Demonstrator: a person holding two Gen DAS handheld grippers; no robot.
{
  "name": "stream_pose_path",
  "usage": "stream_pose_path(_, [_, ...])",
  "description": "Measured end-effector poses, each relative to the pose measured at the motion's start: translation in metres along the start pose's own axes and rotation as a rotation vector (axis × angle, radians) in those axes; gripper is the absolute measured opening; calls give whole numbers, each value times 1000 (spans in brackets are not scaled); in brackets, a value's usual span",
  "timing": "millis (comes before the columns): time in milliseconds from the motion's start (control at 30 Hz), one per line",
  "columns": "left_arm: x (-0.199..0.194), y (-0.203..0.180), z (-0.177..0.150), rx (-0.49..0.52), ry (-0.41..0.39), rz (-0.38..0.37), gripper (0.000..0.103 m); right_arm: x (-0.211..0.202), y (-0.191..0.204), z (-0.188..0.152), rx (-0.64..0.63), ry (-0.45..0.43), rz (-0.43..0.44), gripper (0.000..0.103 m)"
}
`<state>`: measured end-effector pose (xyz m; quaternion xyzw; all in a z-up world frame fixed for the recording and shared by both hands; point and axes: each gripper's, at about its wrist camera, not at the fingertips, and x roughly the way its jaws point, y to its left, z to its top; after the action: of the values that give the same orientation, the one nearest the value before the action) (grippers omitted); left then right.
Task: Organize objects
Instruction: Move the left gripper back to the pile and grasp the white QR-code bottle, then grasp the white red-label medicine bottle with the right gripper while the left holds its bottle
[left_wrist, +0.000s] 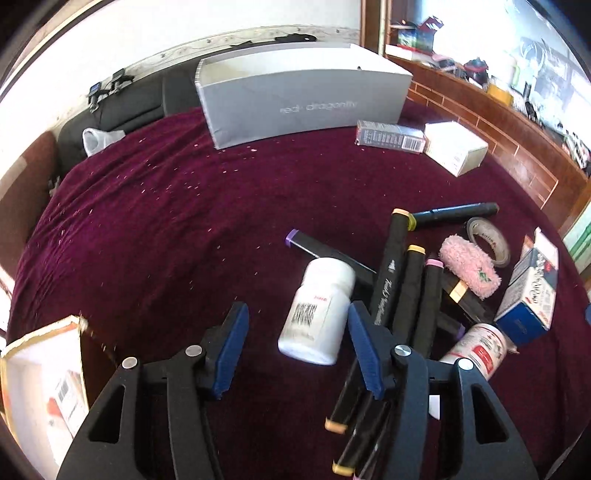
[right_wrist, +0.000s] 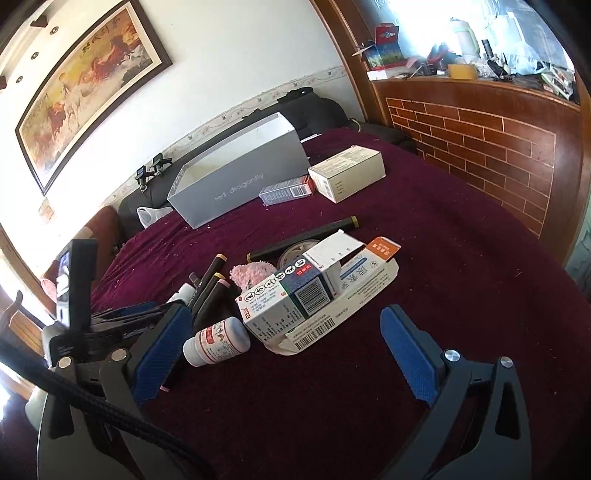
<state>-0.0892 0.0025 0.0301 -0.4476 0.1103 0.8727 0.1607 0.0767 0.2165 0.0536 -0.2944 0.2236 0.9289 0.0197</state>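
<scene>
A pile of small objects lies on the dark red cloth. In the left wrist view my left gripper (left_wrist: 297, 317) is open, its jaws on either side of a lying white pill bottle (left_wrist: 319, 312). Beside it lie several black markers (left_wrist: 406, 288), a pink fluffy pad (left_wrist: 469, 267), a tape roll (left_wrist: 489, 240), a blue-and-white medicine box (left_wrist: 532, 291) and a small red-labelled bottle (left_wrist: 480, 349). In the right wrist view my right gripper (right_wrist: 284, 328) is open and empty, just short of the medicine box (right_wrist: 284, 299) and the red-labelled bottle (right_wrist: 218, 341). A grey open box (left_wrist: 303, 96) stands at the back.
Two small cartons (left_wrist: 454, 147) (left_wrist: 389, 136) lie right of the grey box, which also shows in the right wrist view (right_wrist: 240, 177). A flattened white carton (right_wrist: 354, 295) lies under the medicine box. An open cardboard box (left_wrist: 44, 384) sits at the near left. A brick-pattern counter (right_wrist: 480, 140) borders the right.
</scene>
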Motion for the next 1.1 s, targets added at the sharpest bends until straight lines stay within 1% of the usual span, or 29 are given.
stream_pose_path(100, [7,-5,6,19,0,10,49,3,-3,-1,16,11,6,103])
stream_pose_path(200, [13,-7,13,5,-3,-9,49,5,-6,-2,27,17,4,103])
stream_pose_path(233, [14,-9,14,5,-1,0,43,6,-6,-2,28,20,0,103])
stream_pose_path(267, [15,-11,14,8,4,3,32,7,-6,-2,27,23,-5,103])
stream_pose_path(300, [17,-14,11,15,35,6,28,7,-6,-2,27,26,-9,103])
stream_pose_path(367, [13,-15,6,25,33,23,28,7,-7,-3,25,25,-22,103])
stream_pose_path(467, [-4,-6,-6,-30,34,-2,28,7,-7,-3,24,24,-40,103])
stream_pose_path(533, [-28,3,-16,-57,10,-20,28,8,-8,-3,22,27,-50,103])
stream_pose_path(667, [-70,15,-35,-109,-41,-87,28,4,-1,-2,-6,27,-66,103])
stream_pose_path(733, [-91,19,-48,-131,-71,-133,28,-4,6,1,-18,29,-45,103])
stream_pose_path(833, [-111,28,-66,-178,-91,-206,28,-14,24,9,-29,57,32,103])
stream_pose_path(900, [-123,35,-80,-215,-106,-264,28,-13,36,15,-27,95,97,103])
stream_pose_path(1000, [-140,41,-96,-245,-138,-297,28,4,47,22,33,197,211,102])
stream_pose_path(1067, [-152,46,-109,-263,-163,-314,28,26,51,21,80,293,262,92])
stream_pose_path(1100, [-157,47,-114,-267,-170,-315,28,38,52,18,83,336,229,80])
